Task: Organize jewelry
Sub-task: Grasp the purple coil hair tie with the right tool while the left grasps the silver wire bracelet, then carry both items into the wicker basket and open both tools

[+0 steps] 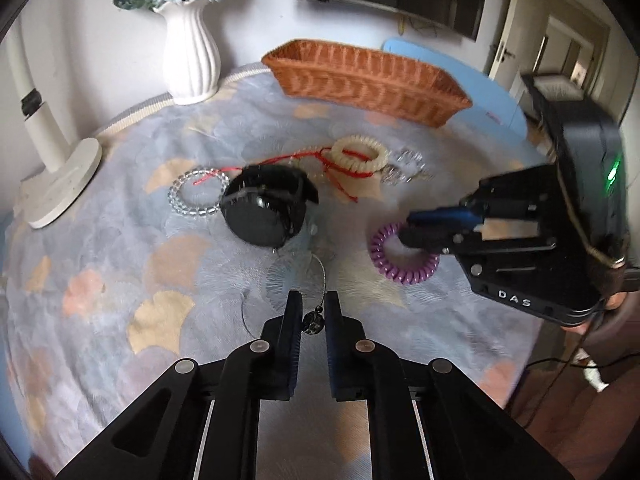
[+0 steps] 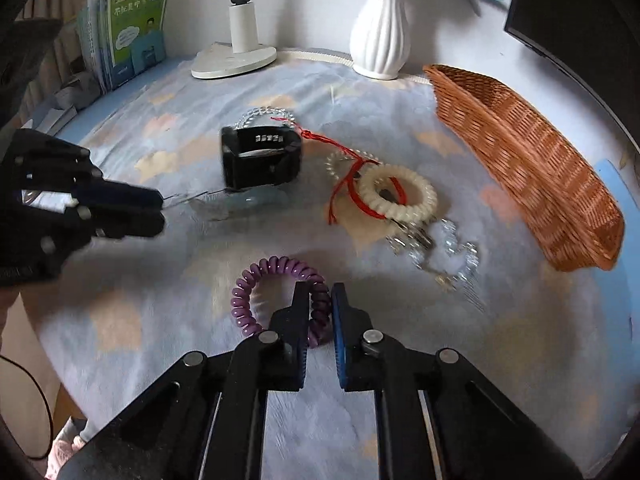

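On the patterned table, the right tongs [image 2: 320, 300] pinch the rim of the purple coil bracelet [image 2: 256, 280], while the left tongs [image 1: 313, 312] are pressed together on a thin wire necklace [image 1: 316, 316] beside the black lock [image 1: 264, 208]. Both pickups look in hand; next each piece likely needs lifting clear and carrying to the wicker basket [image 1: 372, 76] at the far edge.

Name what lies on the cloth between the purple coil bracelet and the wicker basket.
In the right wrist view, a cluster of clear crystal jewelry lies between the purple coil bracelet and the wicker basket; the rest of that stretch is bare tablecloth.
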Demonstrator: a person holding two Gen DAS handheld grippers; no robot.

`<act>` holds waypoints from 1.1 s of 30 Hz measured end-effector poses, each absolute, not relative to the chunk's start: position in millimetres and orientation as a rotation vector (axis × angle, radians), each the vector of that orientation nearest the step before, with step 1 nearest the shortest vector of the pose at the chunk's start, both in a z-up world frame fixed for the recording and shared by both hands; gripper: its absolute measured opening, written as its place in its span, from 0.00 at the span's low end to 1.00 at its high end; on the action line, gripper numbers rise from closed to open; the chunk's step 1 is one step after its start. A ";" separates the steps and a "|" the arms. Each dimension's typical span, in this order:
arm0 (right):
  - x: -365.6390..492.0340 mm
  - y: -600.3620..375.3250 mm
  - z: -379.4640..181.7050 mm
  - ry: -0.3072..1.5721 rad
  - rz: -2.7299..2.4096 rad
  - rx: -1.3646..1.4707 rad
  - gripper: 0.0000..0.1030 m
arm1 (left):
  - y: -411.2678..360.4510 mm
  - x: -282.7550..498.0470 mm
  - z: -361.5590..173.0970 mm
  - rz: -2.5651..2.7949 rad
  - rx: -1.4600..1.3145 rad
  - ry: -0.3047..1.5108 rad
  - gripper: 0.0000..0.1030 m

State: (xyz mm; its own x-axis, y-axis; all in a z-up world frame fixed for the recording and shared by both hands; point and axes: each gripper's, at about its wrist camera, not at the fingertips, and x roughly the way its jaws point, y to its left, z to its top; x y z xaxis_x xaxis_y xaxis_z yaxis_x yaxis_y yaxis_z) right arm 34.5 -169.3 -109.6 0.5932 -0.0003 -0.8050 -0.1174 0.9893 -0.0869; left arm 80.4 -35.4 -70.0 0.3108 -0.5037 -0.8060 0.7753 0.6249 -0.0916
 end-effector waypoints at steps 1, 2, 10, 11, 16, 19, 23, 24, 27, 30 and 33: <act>29.0 -174.2 -104.7 0.923 0.072 -0.119 0.13 | -32.5 79.5 -66.4 -0.875 0.321 0.920 0.11; 25.9 -176.8 -101.7 0.912 0.072 -0.108 0.13 | -29.8 78.8 -62.6 -0.881 0.301 0.921 0.11; 10.7 -201.8 -75.1 0.837 0.045 -0.049 0.13 | -12.0 79.4 -12.3 -0.903 0.157 0.839 0.10; 9.9 -204.1 -74.0 0.834 0.045 -0.039 0.13 | -10.7 78.9 -5.9 -0.906 0.145 0.826 0.10; 5.8 -225.2 -66.2 0.810 0.040 0.017 0.13 | -19.3 79.5 16.1 -0.898 0.153 0.794 0.10; 6.6 -245.6 -55.6 0.781 0.025 0.053 0.13 | -35.3 86.6 31.3 -0.904 0.172 0.785 0.10; 11.2 -282.3 -38.3 0.735 -0.036 0.100 0.13 | -77.5 104.7 51.8 -0.911 0.217 0.763 0.10; 13.3 -296.0 -32.5 0.718 -0.063 0.113 0.13 | -88.3 109.8 56.0 -0.911 0.227 0.757 0.10; 22.7 -334.7 -20.1 0.687 -0.148 0.148 0.13 | -132.4 129.3 72.8 -0.913 0.263 0.722 0.10; 34.8 -368.2 -17.0 0.692 -0.184 0.213 0.13 | -182.9 155.7 81.2 -0.917 0.280 0.712 0.10; 54.4 -398.3 -21.3 0.715 -0.195 0.286 0.13 | -226.2 182.5 77.3 -0.915 0.293 0.738 0.10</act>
State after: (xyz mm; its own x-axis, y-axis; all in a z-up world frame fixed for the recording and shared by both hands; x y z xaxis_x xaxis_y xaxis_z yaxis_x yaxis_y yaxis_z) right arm 54.4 -398.3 -21.3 0.7393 -0.0778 -0.6689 0.2722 0.9431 0.1911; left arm 182.5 -226.2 77.3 0.3898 -0.6117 -0.6884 0.8026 0.5922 -0.0717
